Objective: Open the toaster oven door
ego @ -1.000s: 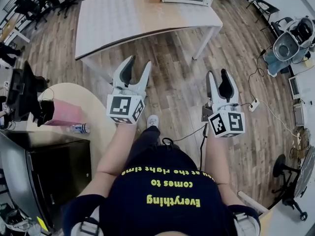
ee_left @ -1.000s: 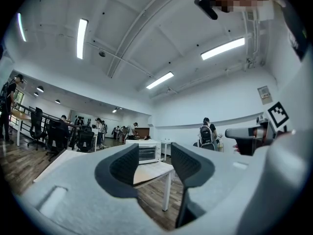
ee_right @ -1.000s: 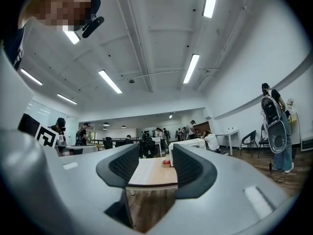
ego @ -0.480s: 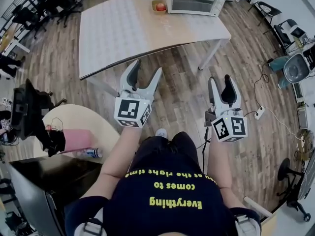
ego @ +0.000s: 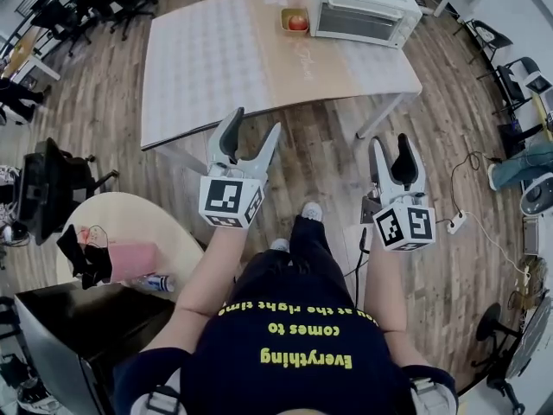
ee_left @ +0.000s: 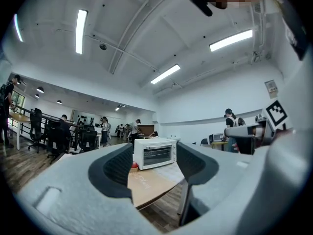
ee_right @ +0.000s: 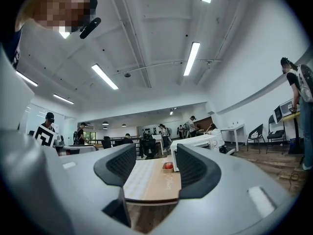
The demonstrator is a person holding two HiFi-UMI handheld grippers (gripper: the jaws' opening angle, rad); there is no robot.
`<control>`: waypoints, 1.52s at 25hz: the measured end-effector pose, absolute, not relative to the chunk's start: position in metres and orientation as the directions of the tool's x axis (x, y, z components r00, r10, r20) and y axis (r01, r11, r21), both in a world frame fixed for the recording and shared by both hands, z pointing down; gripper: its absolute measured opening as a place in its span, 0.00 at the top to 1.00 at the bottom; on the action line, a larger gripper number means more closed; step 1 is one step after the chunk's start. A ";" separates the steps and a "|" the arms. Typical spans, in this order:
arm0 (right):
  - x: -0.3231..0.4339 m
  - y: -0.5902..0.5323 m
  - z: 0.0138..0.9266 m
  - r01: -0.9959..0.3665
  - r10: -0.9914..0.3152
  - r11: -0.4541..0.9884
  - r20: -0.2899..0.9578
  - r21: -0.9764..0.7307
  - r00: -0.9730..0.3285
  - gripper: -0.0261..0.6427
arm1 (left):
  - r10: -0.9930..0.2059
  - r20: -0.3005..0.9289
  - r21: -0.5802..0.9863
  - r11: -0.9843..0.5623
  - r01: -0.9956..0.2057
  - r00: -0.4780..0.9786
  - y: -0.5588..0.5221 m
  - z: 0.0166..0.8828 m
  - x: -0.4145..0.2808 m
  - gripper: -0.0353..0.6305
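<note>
A white toaster oven stands at the far right end of a long table, with its glass door closed. In the left gripper view the toaster oven shows between the jaws, far off. In the right gripper view the toaster oven is partly hidden behind the right jaw. My left gripper is open and empty, held over the floor short of the table's near edge. My right gripper is also open and empty, beside it and a bit nearer to me.
A small bowl with a red fruit sits just left of the oven. A round table with a pink bag and a bottle is at my left, above a black cabinet. A power strip lies on the floor at right.
The long table and the oven have come closer and lower in the head view as the person walks toward them. Both grippers' jaws have spread wider.
</note>
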State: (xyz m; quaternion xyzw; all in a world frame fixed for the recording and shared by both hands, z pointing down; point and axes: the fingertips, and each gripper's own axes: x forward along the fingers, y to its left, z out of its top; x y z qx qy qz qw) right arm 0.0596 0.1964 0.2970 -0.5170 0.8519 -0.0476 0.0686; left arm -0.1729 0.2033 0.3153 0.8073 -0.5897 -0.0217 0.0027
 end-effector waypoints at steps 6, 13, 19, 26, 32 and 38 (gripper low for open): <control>0.075 0.118 0.289 -0.855 -0.867 0.498 -0.086 -0.147 -0.491 0.58 | -0.964 -0.039 0.035 -0.263 -0.964 0.261 0.131 0.309 -0.161 0.53; 0.097 0.040 0.279 -0.830 -0.841 0.541 -0.113 -0.140 -0.529 0.58 | -0.976 -0.058 0.026 -0.212 -0.977 0.211 0.065 0.302 -0.142 0.53; 0.103 -0.006 0.284 -0.816 -0.831 0.556 -0.103 -0.160 -0.546 0.57 | -0.981 -0.036 0.026 -0.192 -0.981 0.191 0.024 0.308 -0.132 0.53; 0.100 -0.060 0.295 -0.829 -0.845 0.535 -0.088 -0.164 -0.528 0.57 | -0.977 -0.027 0.029 -0.214 -0.976 0.214 -0.039 0.318 -0.134 0.53; 0.093 -0.128 0.294 -0.863 -0.876 0.483 -0.092 -0.151 -0.474 0.57 | -0.959 -0.034 0.033 -0.284 -0.958 0.283 -0.124 0.320 -0.140 0.53; 0.070 -0.198 0.285 -0.883 -0.892 0.450 -0.102 -0.134 -0.440 0.57 | -0.942 -0.052 0.021 -0.334 -0.942 0.333 -0.207 0.310 -0.157 0.53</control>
